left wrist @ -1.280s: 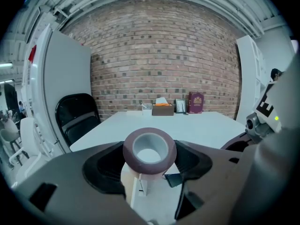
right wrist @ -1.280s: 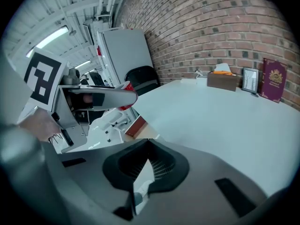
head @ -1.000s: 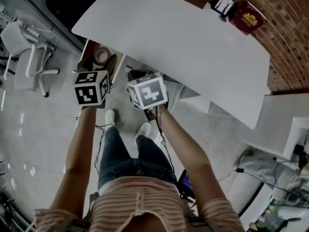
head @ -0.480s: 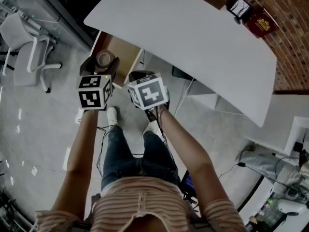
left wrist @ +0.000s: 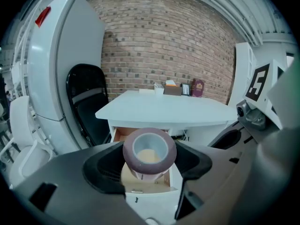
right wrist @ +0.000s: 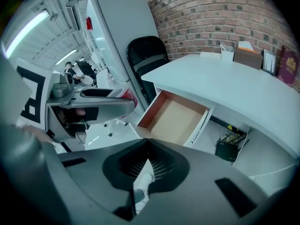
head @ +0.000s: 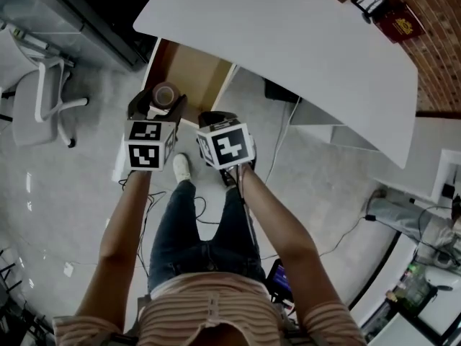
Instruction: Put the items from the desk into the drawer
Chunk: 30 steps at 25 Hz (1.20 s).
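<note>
Left gripper (left wrist: 149, 159) is clamped on a roll of tape (left wrist: 149, 149), held in front of the near end of the open drawer (head: 190, 69). Right gripper (right wrist: 144, 167) is just to its right, jaws pressed together on nothing. On the desk (head: 302, 45), far right by the brick wall: tissue box (right wrist: 247, 56), small frame (right wrist: 268, 62), red book (head: 402, 24). A black chair (left wrist: 87, 100) stands left of the desk.

Your left hand-held gripper (left wrist: 149, 159) clamps a brown tape roll (left wrist: 149, 148), hole facing the camera, near the drawer (head: 191, 73). The drawer stands open under the desk (head: 288, 45), tan interior showing. A maroon book (head: 402, 23) lies at the far edge.
</note>
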{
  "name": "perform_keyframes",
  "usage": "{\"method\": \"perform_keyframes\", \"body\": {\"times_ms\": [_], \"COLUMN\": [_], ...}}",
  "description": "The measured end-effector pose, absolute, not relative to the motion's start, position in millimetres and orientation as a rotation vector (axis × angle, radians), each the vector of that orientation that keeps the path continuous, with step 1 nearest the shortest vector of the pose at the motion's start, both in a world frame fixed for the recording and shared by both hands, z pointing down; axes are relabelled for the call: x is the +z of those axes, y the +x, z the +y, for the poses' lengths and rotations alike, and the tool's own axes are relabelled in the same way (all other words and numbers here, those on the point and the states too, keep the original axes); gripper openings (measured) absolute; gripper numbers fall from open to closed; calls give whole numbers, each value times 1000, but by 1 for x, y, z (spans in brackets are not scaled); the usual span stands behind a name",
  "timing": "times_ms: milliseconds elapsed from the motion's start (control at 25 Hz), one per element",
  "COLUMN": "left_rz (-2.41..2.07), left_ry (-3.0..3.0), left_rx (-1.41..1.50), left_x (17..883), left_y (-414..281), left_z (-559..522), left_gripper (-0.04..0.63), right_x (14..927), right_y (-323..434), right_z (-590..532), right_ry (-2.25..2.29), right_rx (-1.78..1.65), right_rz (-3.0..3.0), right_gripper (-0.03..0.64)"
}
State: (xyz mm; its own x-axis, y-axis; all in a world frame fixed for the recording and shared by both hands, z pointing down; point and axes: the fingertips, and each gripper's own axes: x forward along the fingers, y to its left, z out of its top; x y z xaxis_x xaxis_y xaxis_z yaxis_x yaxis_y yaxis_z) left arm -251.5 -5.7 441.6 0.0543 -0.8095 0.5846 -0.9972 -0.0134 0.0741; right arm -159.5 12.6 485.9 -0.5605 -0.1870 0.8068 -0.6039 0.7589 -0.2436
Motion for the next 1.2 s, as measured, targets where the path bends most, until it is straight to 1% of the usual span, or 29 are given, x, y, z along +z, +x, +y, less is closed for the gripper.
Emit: {"method": "perform_keyframes", "body": {"times_ms": [280, 480, 920, 1200], "left_rz": [-1688, -1608, -1516, -1438], "left_ry": [1945, 2002, 2053, 2090], "left_rx": [565, 598, 704, 774], "left_x": [485, 514, 585, 618], "left_y": [-281, -287, -278, -253], "left_z": [-10, -21, -53, -87], "left_gripper": [319, 319, 319, 319], "right_x": [526, 546, 607, 632], "right_y": [-184, -188, -197, -186], "right_z": [23, 25, 16, -8], "right_ry": [696, 772, 725, 744], "right_rx": [747, 797, 861, 932], "right_rz": [-2050, -1996, -1966, -1928], "right_gripper": [17, 17, 17, 17]}}
